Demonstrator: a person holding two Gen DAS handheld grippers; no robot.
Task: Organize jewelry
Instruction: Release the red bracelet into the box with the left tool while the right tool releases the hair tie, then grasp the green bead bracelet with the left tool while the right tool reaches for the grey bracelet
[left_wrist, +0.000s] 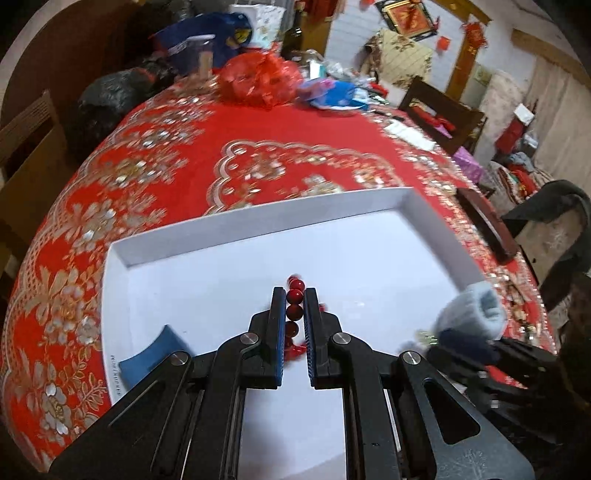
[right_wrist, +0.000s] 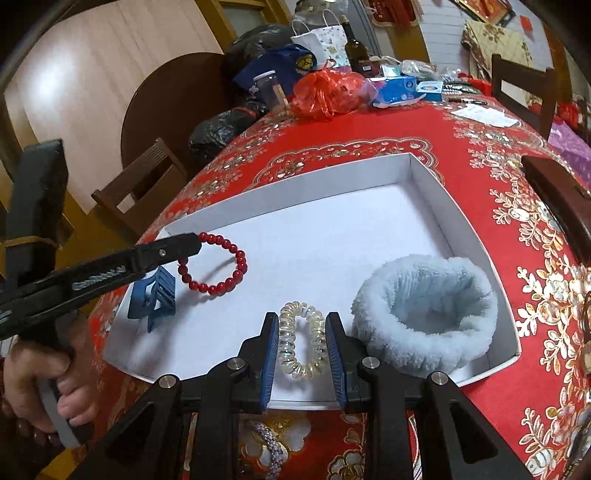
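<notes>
A white shallow box (right_wrist: 288, 192) lies on the red tablecloth. My left gripper (left_wrist: 294, 295) is shut on a red bead bracelet (left_wrist: 294, 295) and holds it over the box floor; in the right wrist view the left gripper (right_wrist: 194, 242) holds the bracelet (right_wrist: 236, 273) at the box's left side. My right gripper (right_wrist: 302, 321) straddles a clear spiral hair tie (right_wrist: 300, 341) that hangs between its fingers above the box's near edge. A blue hair claw (right_wrist: 155, 297) and a pale blue fluffy band (right_wrist: 428, 314) lie in the box.
A beaded bracelet (right_wrist: 269, 443) lies on the cloth below the right gripper. A dark wooden box (right_wrist: 554, 195) sits at the table's right edge. Bags, a bottle (right_wrist: 356, 44) and packets crowd the far end. Chairs stand around the table.
</notes>
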